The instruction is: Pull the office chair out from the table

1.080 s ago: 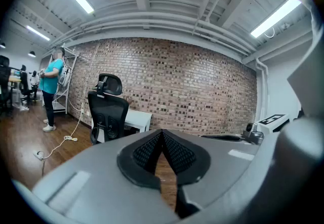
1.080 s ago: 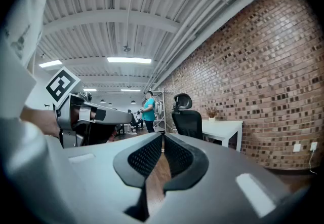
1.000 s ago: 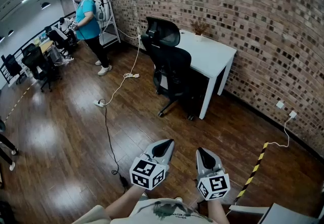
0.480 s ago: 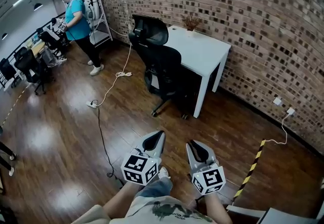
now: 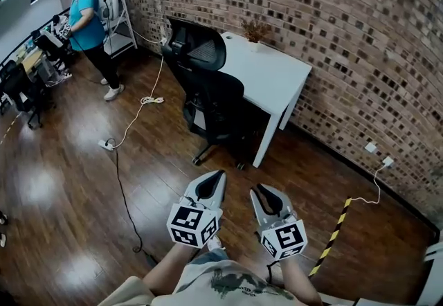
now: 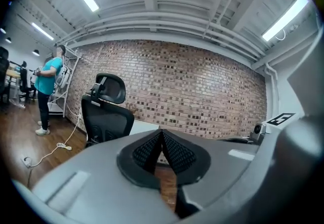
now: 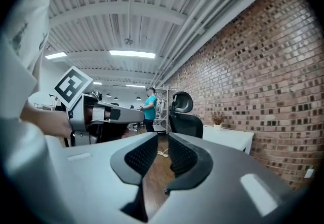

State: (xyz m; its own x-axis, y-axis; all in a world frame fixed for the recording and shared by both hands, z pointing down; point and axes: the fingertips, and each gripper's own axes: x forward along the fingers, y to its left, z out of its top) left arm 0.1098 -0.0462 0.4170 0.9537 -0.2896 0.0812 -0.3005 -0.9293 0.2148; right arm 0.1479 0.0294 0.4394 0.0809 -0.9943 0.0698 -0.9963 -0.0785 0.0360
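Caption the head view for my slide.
Left gripper shut, right gripper opening, both empty, facing the black office chair at the white table.

The office chair (image 5: 211, 100) and table (image 5: 273, 76) are seen steeply from above in the head view, level and distant in both gripper views.

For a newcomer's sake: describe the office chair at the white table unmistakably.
Find the long brick wall; a white table stands by it. The office chair is the black one with a headrest, pushed up to that table, unlike the black chairs far off across the room.
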